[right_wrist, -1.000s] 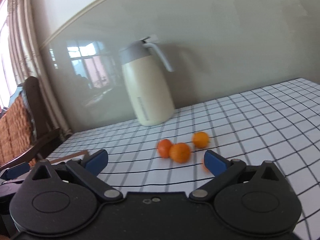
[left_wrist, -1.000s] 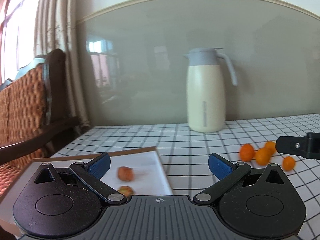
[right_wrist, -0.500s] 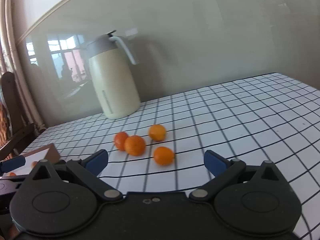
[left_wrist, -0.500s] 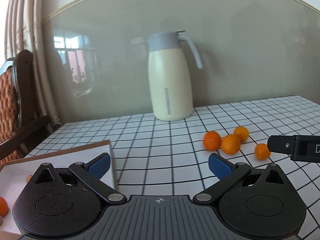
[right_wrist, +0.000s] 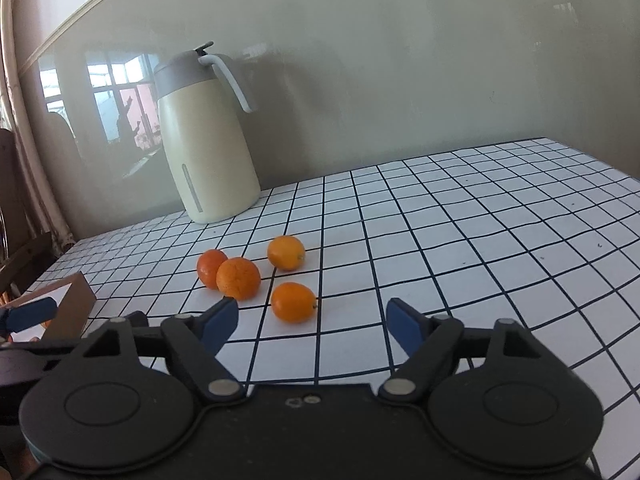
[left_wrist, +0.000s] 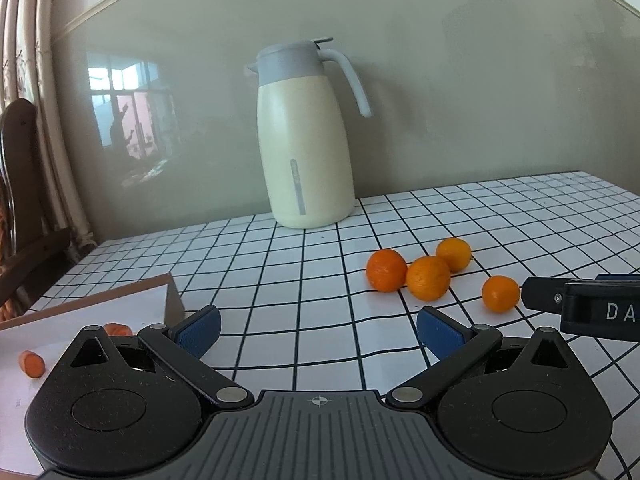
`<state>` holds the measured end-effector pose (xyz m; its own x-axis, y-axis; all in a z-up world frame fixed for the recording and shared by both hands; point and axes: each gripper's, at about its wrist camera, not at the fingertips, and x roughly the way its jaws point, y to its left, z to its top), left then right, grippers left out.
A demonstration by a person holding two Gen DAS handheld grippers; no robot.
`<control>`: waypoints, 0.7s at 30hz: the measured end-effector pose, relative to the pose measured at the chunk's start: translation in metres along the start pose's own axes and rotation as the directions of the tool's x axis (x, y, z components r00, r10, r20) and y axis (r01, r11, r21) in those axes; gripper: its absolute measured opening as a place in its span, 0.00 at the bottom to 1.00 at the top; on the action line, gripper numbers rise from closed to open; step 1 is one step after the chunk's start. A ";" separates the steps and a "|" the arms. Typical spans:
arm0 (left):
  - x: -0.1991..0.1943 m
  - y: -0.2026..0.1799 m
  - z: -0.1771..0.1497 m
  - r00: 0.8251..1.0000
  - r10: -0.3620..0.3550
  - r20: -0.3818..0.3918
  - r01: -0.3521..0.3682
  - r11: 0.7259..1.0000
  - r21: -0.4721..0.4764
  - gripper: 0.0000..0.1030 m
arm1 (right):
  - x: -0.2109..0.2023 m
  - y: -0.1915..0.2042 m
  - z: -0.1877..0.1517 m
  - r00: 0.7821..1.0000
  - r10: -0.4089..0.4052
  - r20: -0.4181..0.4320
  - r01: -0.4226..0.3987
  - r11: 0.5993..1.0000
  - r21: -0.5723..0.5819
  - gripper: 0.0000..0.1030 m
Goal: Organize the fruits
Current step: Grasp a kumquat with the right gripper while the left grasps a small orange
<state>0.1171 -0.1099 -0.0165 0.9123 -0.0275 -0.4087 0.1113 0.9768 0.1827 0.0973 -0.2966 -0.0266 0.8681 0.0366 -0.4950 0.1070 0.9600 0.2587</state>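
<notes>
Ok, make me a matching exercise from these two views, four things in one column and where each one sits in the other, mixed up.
Things:
1. jug
2. nearest orange
3. box
4. left gripper

Places:
A. table's left edge, fruit pieces inside
B. just ahead of the right gripper's closing jaws, not between them
C. upright by the wall
D. open over bare tablecloth

Pairs: 1-C, 2-B, 3-A, 4-D

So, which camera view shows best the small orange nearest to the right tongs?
The right wrist view: the nearest orange lies whole and unobstructed just ahead of the closing right tongs, not yet between the pads. In the left wrist view the same orange looks smaller, near the picture's right side, right beside a black finger of those tongs.
</notes>
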 end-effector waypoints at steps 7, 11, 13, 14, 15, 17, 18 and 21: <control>0.008 -0.004 0.000 1.000 0.012 -0.014 -0.012 1.000 0.003 1.00 | 0.013 0.004 0.004 1.000 0.027 -0.013 -0.027 1.000 0.010 0.62; 0.012 -0.002 -0.001 0.999 0.020 -0.025 -0.020 1.000 0.002 1.00 | 0.025 0.013 0.006 0.999 0.020 -0.033 -0.021 1.000 -0.019 0.53; 0.014 -0.001 -0.001 0.999 0.025 -0.031 -0.025 1.000 -0.001 1.00 | 0.031 0.015 0.006 0.999 0.011 -0.045 -0.012 1.000 -0.024 0.47; 0.015 0.000 -0.001 0.999 0.026 -0.034 -0.026 1.000 -0.001 1.00 | 0.035 0.015 0.007 0.999 0.009 -0.052 -0.010 1.000 -0.019 0.44; 0.016 0.000 -0.001 0.999 0.026 -0.037 -0.027 1.000 -0.003 1.00 | 0.037 0.015 0.007 0.998 0.007 -0.059 -0.008 1.000 -0.014 0.40; 0.018 0.001 -0.001 0.999 0.020 -0.040 -0.021 1.000 -0.008 1.00 | 0.043 0.014 0.008 0.997 0.007 -0.076 -0.007 1.000 -0.008 0.39; 0.019 0.001 -0.001 0.999 0.018 -0.042 -0.019 1.000 -0.007 1.00 | 0.046 0.014 0.008 0.996 0.011 -0.084 -0.011 1.000 -0.004 0.38; 0.023 -0.001 -0.001 0.999 0.014 -0.047 -0.014 1.000 -0.007 1.00 | 0.052 0.015 0.008 0.995 0.017 -0.101 -0.018 1.000 -0.013 0.33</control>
<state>0.1372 -0.1115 -0.0268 0.8941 -0.0038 -0.4478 0.0954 0.9787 0.1820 0.1477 -0.2828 -0.0418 0.8162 0.0809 -0.5721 0.0850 0.9626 0.2573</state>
